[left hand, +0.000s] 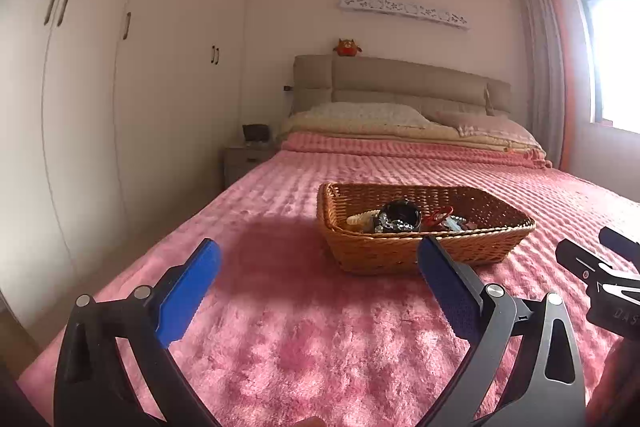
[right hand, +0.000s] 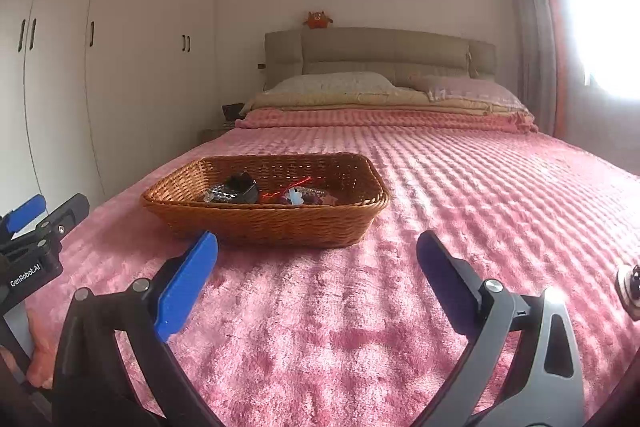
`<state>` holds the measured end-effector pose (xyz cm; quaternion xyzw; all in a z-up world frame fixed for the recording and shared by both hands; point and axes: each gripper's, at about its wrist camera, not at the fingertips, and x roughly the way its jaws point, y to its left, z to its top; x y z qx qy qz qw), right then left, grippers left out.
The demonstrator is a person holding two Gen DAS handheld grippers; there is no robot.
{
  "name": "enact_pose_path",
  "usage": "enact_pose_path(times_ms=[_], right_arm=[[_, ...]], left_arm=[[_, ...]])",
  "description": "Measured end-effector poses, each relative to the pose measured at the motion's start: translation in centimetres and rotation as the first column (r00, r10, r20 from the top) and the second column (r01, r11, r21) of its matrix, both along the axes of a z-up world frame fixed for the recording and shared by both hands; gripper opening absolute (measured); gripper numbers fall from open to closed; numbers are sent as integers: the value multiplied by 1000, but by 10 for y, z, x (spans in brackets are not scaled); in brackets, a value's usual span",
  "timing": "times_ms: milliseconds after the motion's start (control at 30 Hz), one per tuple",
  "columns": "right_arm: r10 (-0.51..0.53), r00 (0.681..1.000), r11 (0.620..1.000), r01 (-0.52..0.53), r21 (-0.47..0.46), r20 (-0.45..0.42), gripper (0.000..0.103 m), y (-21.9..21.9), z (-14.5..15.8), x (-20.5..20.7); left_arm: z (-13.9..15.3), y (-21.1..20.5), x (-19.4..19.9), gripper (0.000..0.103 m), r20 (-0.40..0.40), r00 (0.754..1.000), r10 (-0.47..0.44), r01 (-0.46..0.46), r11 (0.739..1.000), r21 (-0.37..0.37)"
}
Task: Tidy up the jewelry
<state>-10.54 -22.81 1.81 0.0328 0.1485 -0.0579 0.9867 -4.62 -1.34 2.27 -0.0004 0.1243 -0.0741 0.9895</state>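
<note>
- No sorted jewelry was to be seen: every piece visible was still heaped together in the wicker basket [left hand: 424,247] on the pink bedspread [left hand: 304,339], so the task was judged to be at or near its start, with the picking out and arranging left to do.
- The jewelry pile [left hand: 404,219] was made out as a dark round piece, something red, a pale cream piece and some beaded or chain-like bits; they were too tangled and small to be named one by one.
- No tray, box or stand for the sorted pieces was visible on the bed, so the place meant for them could not be told.
- The left gripper [left hand: 320,259] was held with its blue pads spread wide and nothing between them, low over the bedspread.
- From it, the basket was seen ahead and to the right, its near wall just beyond the right fingertip, apart from it.
- The right gripper [right hand: 316,251] was likewise spread wide and empty.
- From it, the basket [right hand: 272,223] was seen ahead and to the left, its near wall just past the left fingertip, untouched; the jewelry pile [right hand: 264,193] lay farther in.
- The basket was thus judged to lie between the two grippers, slightly beyond both.
</note>
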Motion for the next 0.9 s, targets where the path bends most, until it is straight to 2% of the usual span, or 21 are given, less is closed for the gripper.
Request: enact_pose_path(times_ms=[900], right_arm=[[-7, 1000, 1000, 7, -2, -23, 95, -1, -2, 2]], left_arm=[[-3, -5, 7, 95, -42, 999, 6, -6, 1000, 13]])
